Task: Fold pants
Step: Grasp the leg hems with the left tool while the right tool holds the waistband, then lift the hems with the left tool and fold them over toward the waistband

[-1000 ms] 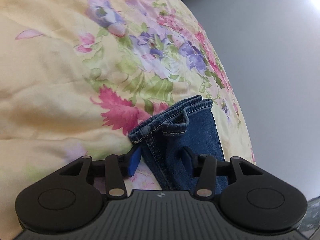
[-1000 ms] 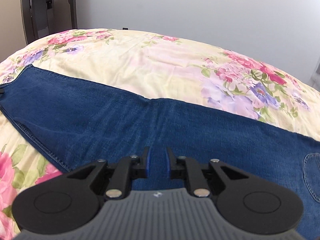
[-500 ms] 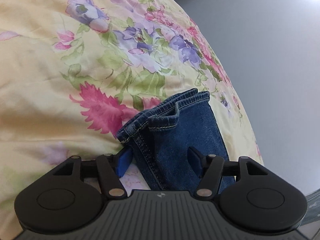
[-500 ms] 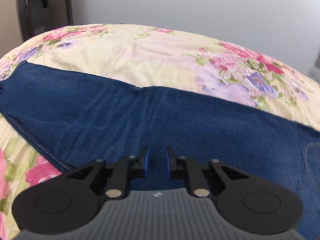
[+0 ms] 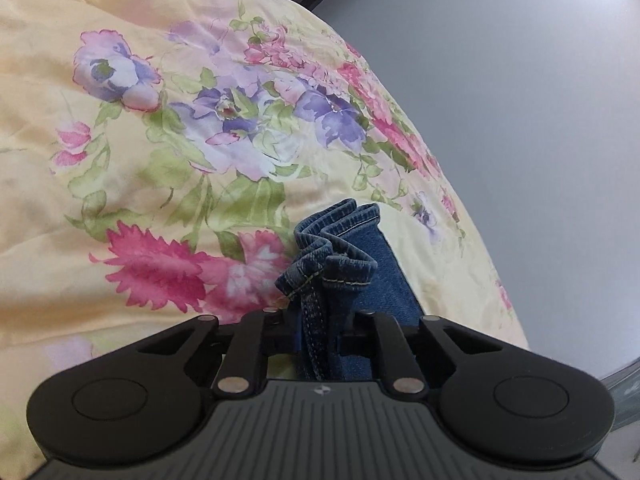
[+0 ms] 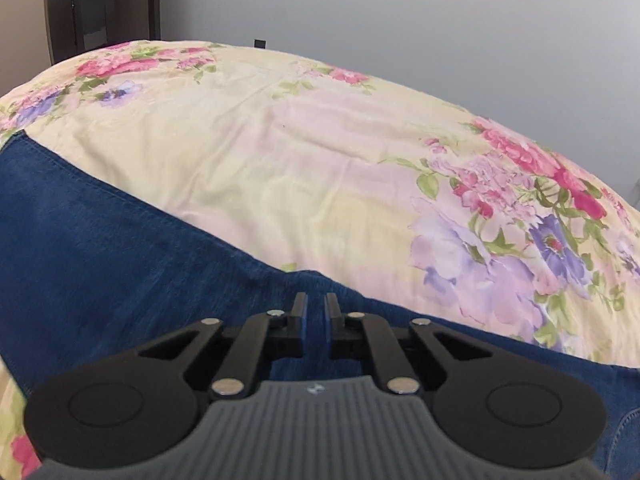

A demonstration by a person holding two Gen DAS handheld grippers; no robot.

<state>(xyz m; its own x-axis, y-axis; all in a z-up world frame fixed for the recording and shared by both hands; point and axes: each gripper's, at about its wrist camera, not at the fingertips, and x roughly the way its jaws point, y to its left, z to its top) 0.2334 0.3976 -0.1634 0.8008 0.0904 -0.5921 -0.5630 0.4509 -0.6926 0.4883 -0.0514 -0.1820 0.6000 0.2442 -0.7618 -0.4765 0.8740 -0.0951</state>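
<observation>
Pinching bunched jeans hem [image 5: 326, 276], left tongs [image 5: 318, 336]; right tongs [image 6: 314, 320] narrowly parted, perhaps gripping denim.

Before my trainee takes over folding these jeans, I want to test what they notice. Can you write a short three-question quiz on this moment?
1. True or false: the left tool is shut on the bunched hems of the jeans.
2. What lies under the jeans? A. bare wood B. flowered bedspread C. grey carpet
3. Fill in: in the right view, the right tool is above the ____ fabric.

Key: 1 true; 2 B; 3 blue denim.
</observation>
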